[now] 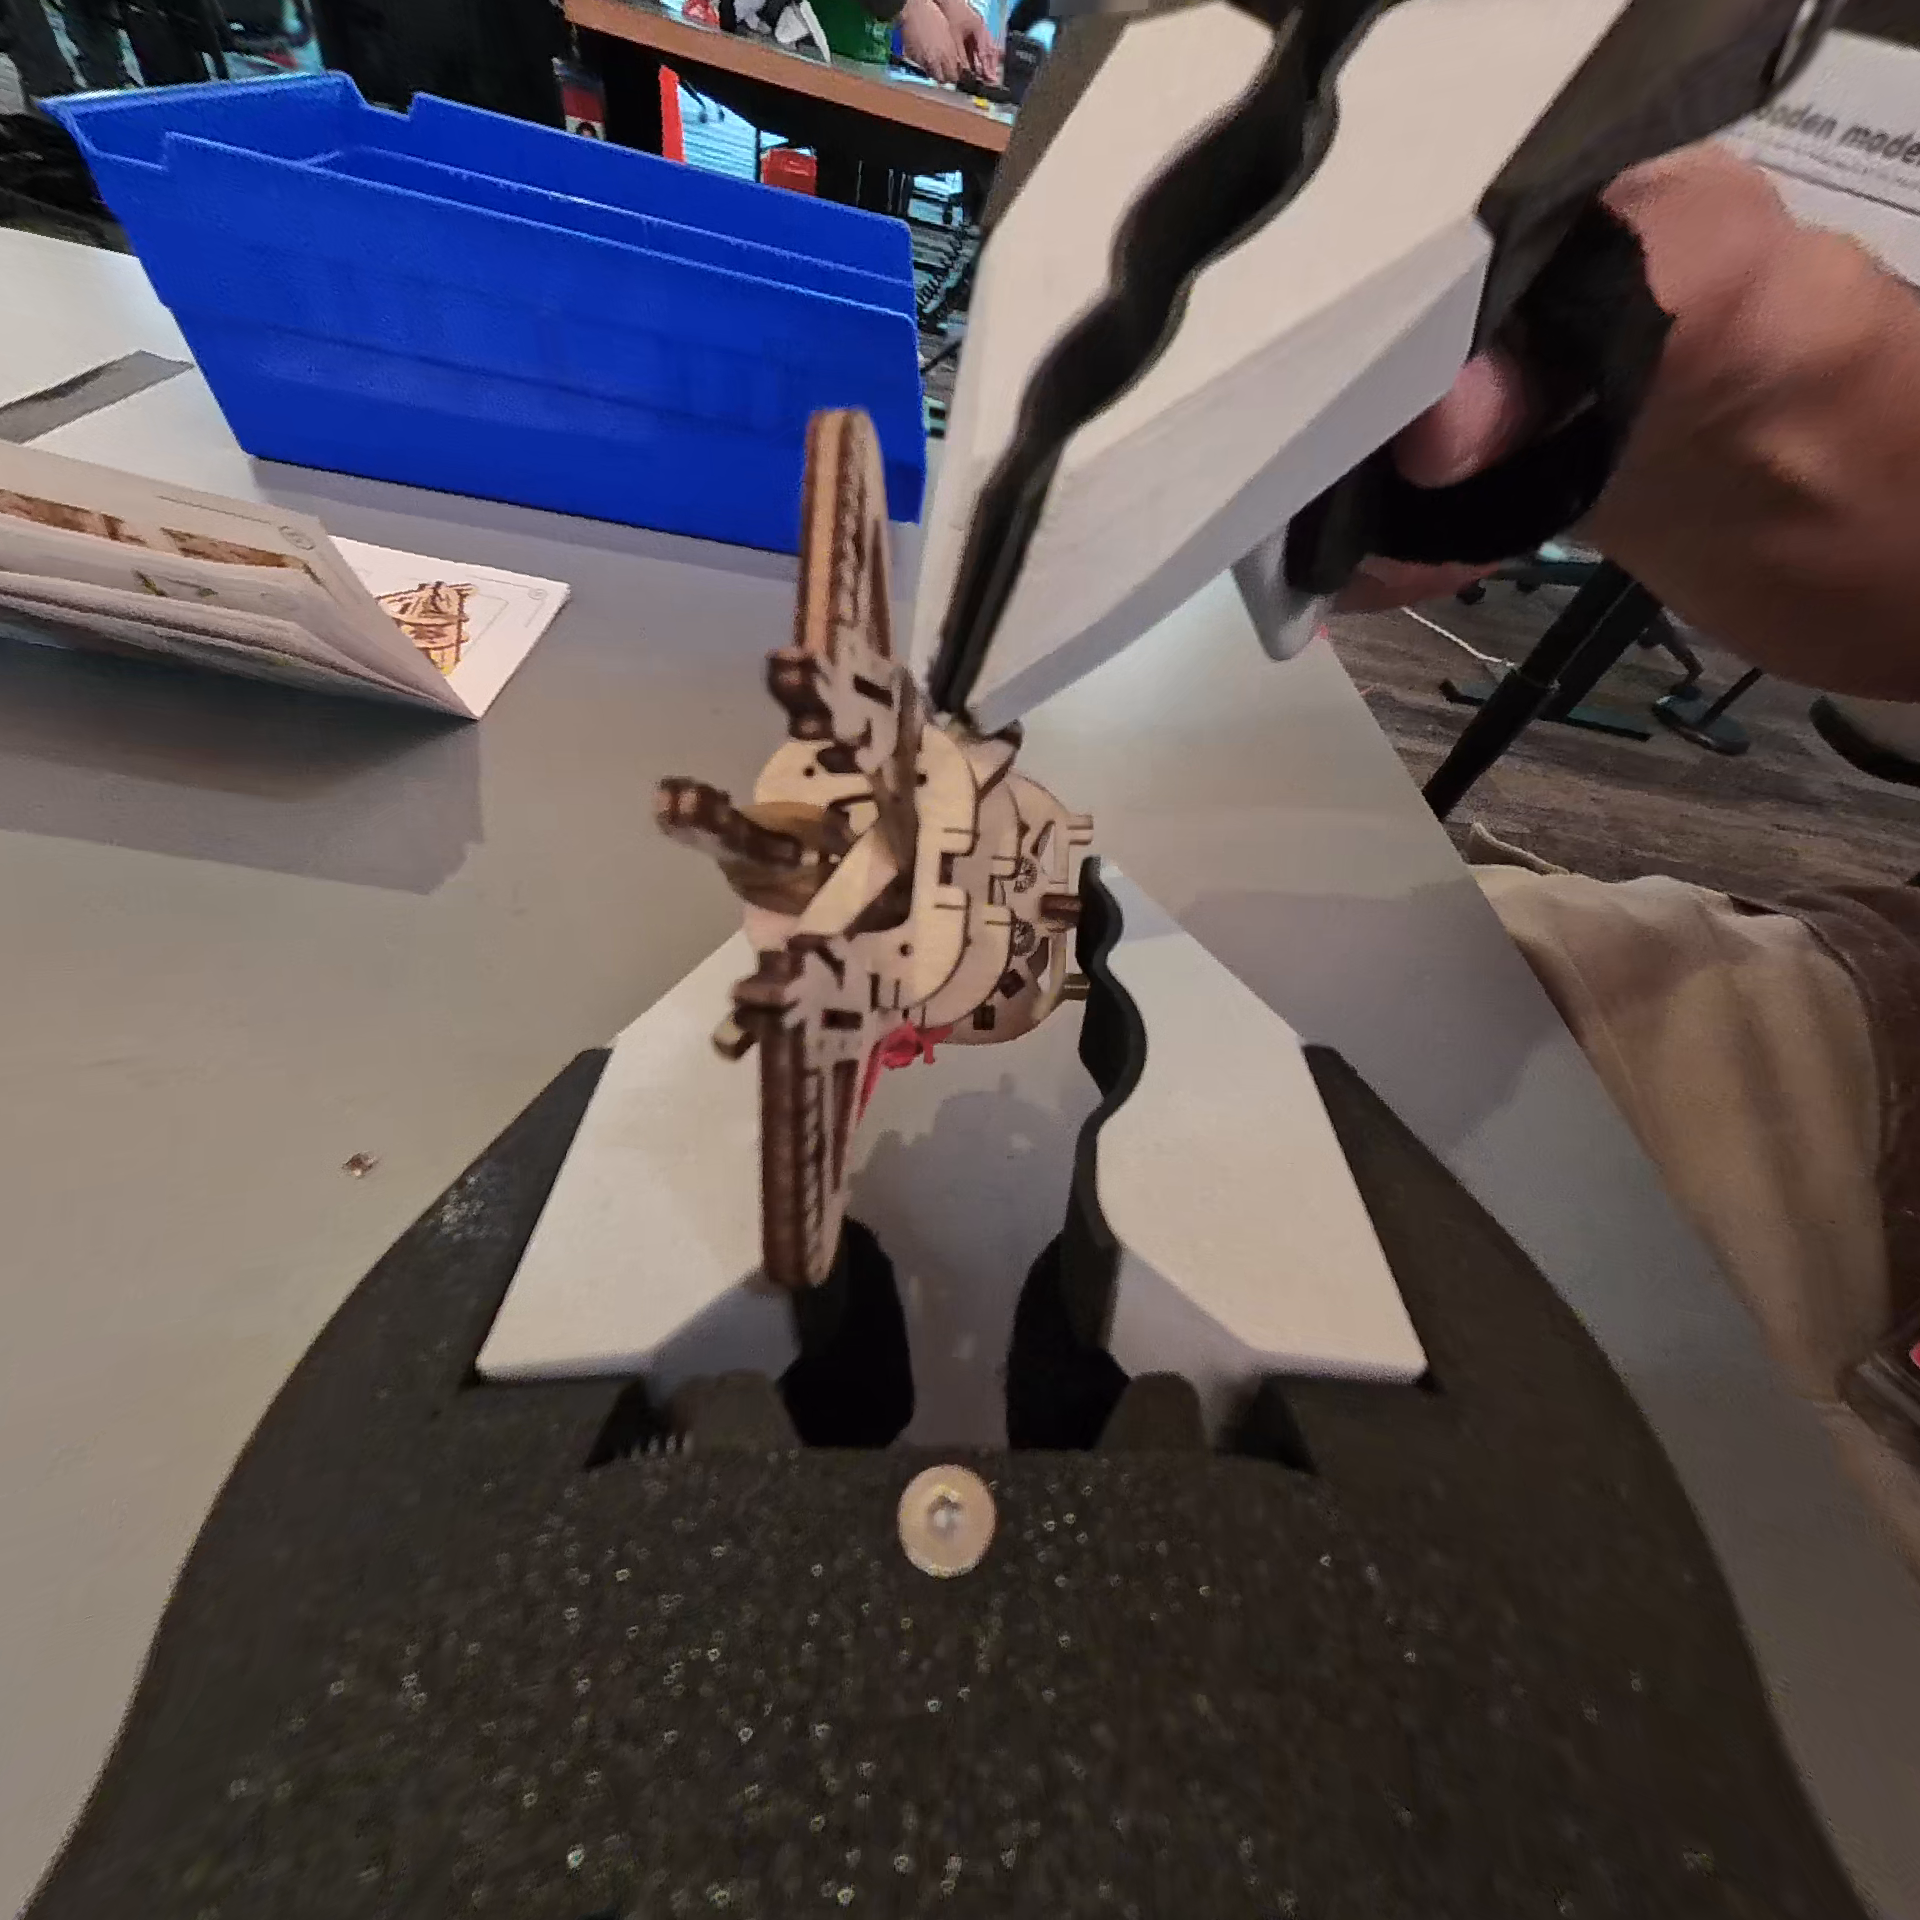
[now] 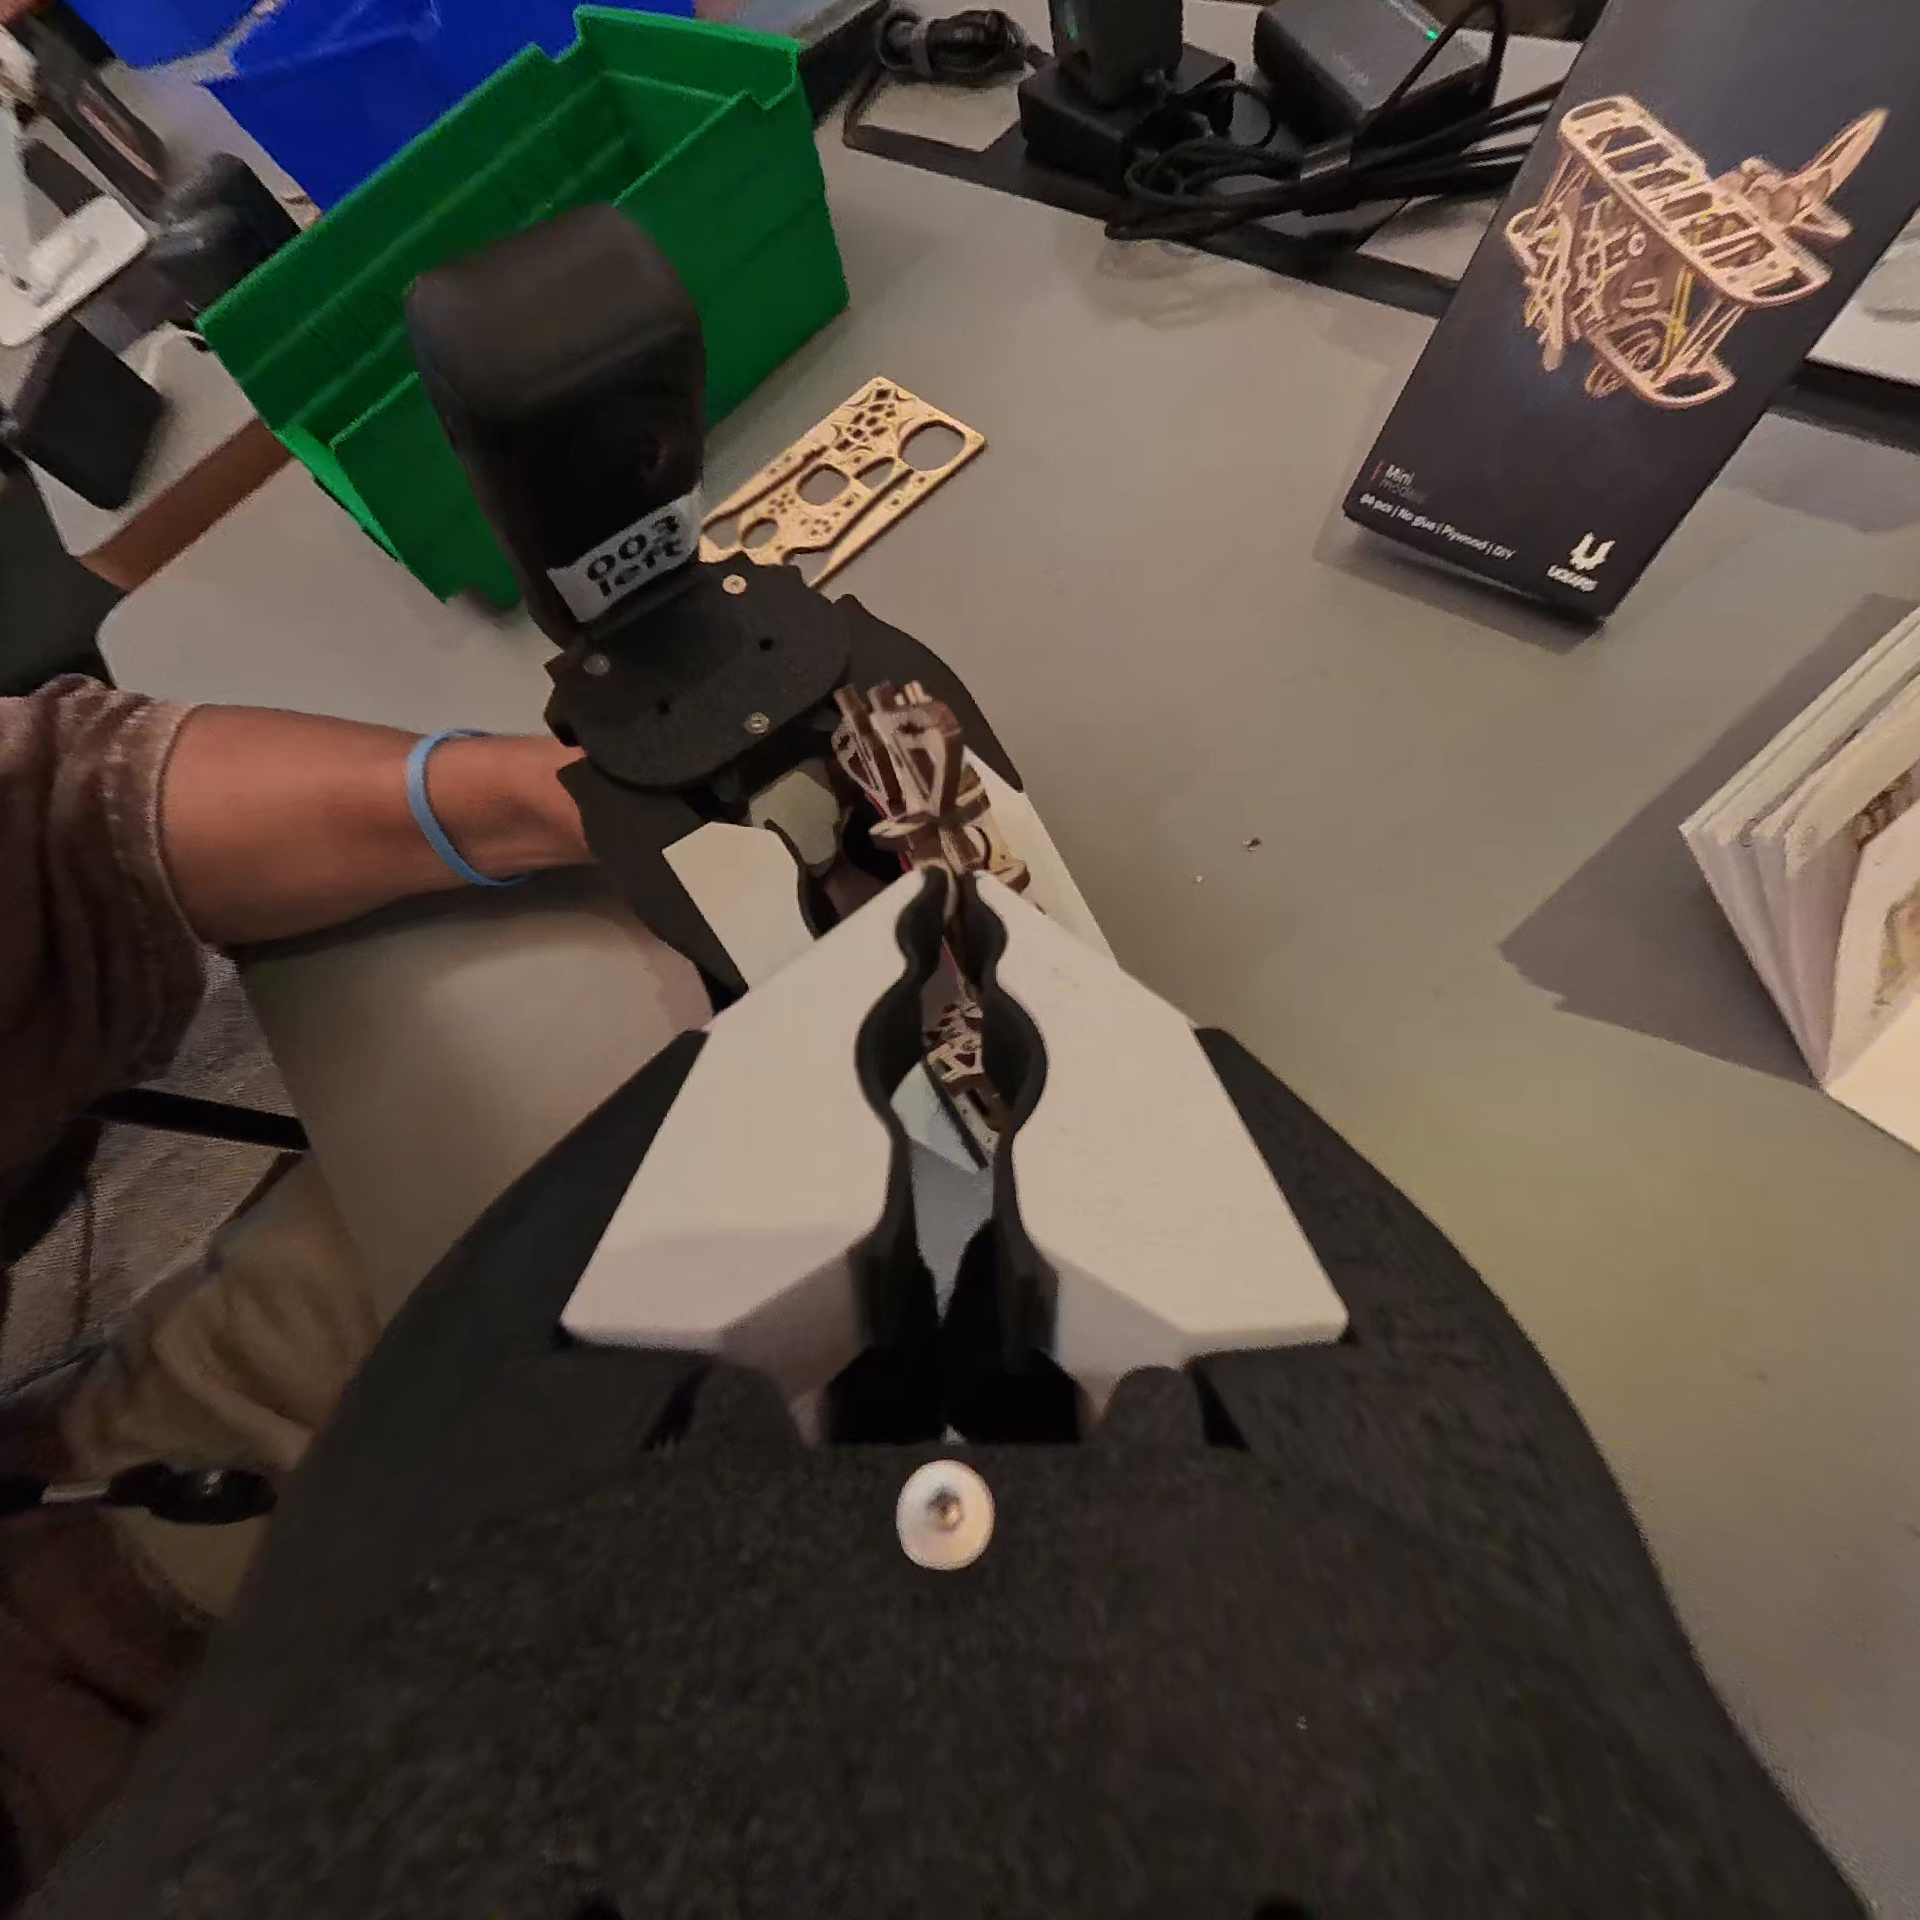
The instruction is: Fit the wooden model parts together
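The partly built wooden model [image 1: 883,894], a small plane with a long wing standing on edge, is gripped between the fingers of my left gripper [image 1: 966,935] above the grey table [image 1: 260,987]. The model hides the left finger. My right gripper [image 1: 961,707] reaches in from the upper right, its tips pinched together against the top of the model's body. In the right wrist view, the right gripper [image 2: 951,883] is almost closed on a thin wooden part right at the model [image 2: 914,790]. The left gripper [image 2: 894,831] holds the model just beyond.
A blue bin [image 1: 520,312] and an open instruction booklet [image 1: 208,592] lie to the far left. A green bin [image 2: 582,260], a punched-out wooden sheet [image 2: 842,478], the dark kit box [image 2: 1621,312], cables [image 2: 1247,135] and the booklet [image 2: 1829,883] ring the work area. The table edge [image 1: 1455,831] is close on the right. Tip to tip, the grippers are about 6 cm apart.
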Demonstrator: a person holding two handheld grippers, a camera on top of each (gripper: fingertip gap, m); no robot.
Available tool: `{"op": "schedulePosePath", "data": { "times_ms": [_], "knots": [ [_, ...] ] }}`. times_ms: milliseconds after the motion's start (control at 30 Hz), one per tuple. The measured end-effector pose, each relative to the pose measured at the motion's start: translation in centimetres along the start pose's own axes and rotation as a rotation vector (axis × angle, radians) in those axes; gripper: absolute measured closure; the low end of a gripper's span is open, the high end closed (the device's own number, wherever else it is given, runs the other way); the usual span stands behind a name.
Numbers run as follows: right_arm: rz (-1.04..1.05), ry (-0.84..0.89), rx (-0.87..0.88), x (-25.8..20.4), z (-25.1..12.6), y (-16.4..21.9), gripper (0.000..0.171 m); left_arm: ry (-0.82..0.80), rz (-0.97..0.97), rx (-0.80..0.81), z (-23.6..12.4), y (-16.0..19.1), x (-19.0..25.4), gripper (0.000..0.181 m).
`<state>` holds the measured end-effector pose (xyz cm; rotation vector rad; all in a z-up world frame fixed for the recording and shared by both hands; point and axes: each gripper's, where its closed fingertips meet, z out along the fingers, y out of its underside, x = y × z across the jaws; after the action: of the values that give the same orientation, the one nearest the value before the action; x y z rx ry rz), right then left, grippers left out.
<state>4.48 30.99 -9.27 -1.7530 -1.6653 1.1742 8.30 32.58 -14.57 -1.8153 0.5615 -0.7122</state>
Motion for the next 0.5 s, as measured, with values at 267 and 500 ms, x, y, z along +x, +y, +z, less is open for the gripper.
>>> {"op": "schedulePosePath", "data": {
  "times_ms": [267,500],
  "knots": [
    [-0.094,0.043,-0.074,-0.2,-0.2,1.0,0.169,0.002,-0.023,0.009,-0.1,-0.1,-0.2,0.137],
    [-0.116,0.088,-0.084,-0.2,0.5,0.9,0.17,-0.013,-0.031,0.03,-0.3,-0.4,-0.5,0.137]
  ]
}}
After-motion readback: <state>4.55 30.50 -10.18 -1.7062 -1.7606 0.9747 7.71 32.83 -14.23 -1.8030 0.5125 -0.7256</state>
